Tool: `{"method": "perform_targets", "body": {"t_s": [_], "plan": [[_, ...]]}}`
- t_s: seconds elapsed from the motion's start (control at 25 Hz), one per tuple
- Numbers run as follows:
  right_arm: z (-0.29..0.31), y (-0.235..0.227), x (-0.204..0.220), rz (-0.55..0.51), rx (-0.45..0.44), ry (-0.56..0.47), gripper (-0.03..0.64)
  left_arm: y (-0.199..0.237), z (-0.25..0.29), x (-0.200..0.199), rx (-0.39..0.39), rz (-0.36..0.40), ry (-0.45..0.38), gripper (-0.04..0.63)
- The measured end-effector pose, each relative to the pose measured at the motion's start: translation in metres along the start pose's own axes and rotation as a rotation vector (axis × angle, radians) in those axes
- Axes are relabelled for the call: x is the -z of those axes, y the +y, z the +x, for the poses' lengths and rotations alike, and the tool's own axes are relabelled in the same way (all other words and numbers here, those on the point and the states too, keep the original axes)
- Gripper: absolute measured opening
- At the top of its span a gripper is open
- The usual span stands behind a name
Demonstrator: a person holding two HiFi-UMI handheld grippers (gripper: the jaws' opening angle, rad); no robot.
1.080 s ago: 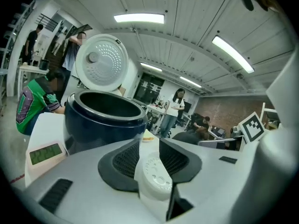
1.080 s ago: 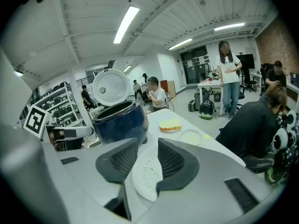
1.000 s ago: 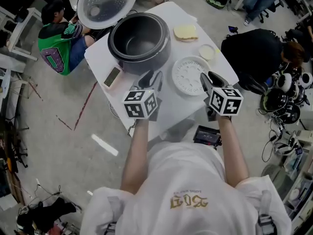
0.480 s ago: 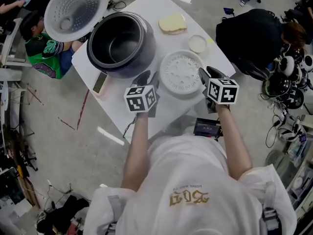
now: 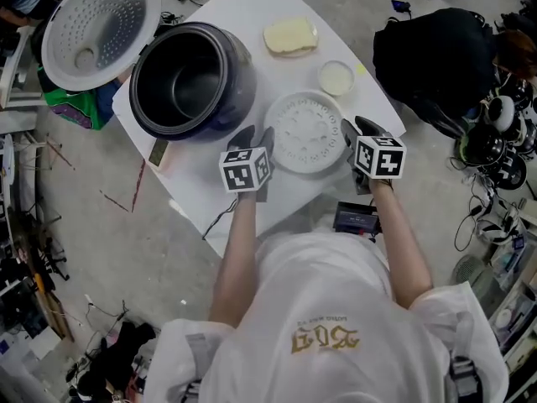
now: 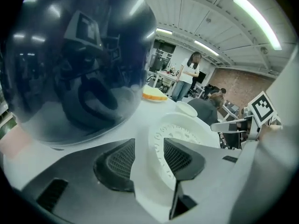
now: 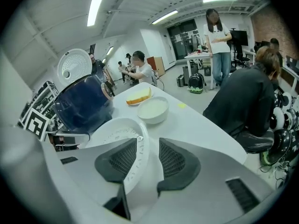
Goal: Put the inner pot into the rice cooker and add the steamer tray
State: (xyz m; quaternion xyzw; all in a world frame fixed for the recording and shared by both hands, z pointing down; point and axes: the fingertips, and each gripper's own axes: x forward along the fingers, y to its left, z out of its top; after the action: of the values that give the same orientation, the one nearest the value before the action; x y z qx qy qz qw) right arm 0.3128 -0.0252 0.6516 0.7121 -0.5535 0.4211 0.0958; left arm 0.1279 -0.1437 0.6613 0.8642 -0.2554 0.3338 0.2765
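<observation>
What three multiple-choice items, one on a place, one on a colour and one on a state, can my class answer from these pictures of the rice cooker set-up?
1. Where does the steamer tray lie?
A) on the floor
B) on the table beside the rice cooker
C) inside the cooker

2. What colour is the cooker's outer body?
A) dark blue
B) red
C) yellow

3. How does the cooker's lid stand?
A) shut
B) taken off, flat on the table
C) swung open

Answers:
1 B: the head view shows it flat on the white top, next to the cooker.
2 A: both gripper views show a dark blue shell.
3 C: it tilts back behind the uncovered opening.
</observation>
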Motion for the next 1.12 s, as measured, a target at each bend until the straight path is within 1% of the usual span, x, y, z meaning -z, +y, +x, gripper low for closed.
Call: {"method": "perform_targets", "body": {"t_s": [0.24,0.36,0.44,0.48,0.56,0.76,1.0,1.12], "plan": [[0.013,-0.002,0.015,-0.021,-0.037,0.046,0.161,-0.002,0.015,0.017,-0.028,0.002,0.052,0.196],[0.016,0.001,0.02,-0.022,-0.053,0.069,0.157,0.0,0.015,0.019,-0.042,-0.006,0.064,0.179],[0.017,0.003,0.024,-0.017,-0.071,0.083,0.137,-0.002,0.015,0.019,-0.035,-0.017,0.063,0.161],[0.017,0.004,0.025,-0.017,-0.079,0.087,0.115,-0.004,0.015,0.019,-0.028,-0.021,0.062,0.144],[0.018,0.007,0.027,-0.013,-0.086,0.092,0.084,-0.006,0.016,0.018,-0.014,-0.031,0.059,0.093],[0.014,0.013,0.025,0.023,-0.112,0.096,0.069,-0.003,0.01,0.019,0.003,-0.065,0.052,0.086],[0.0,0.016,0.025,0.02,-0.091,0.073,0.066,-0.01,-0.003,0.012,0.038,-0.088,0.018,0.077],[-0.008,0.021,0.024,0.026,-0.086,0.054,0.064,-0.012,-0.011,0.008,0.052,-0.082,0.002,0.075]]}}
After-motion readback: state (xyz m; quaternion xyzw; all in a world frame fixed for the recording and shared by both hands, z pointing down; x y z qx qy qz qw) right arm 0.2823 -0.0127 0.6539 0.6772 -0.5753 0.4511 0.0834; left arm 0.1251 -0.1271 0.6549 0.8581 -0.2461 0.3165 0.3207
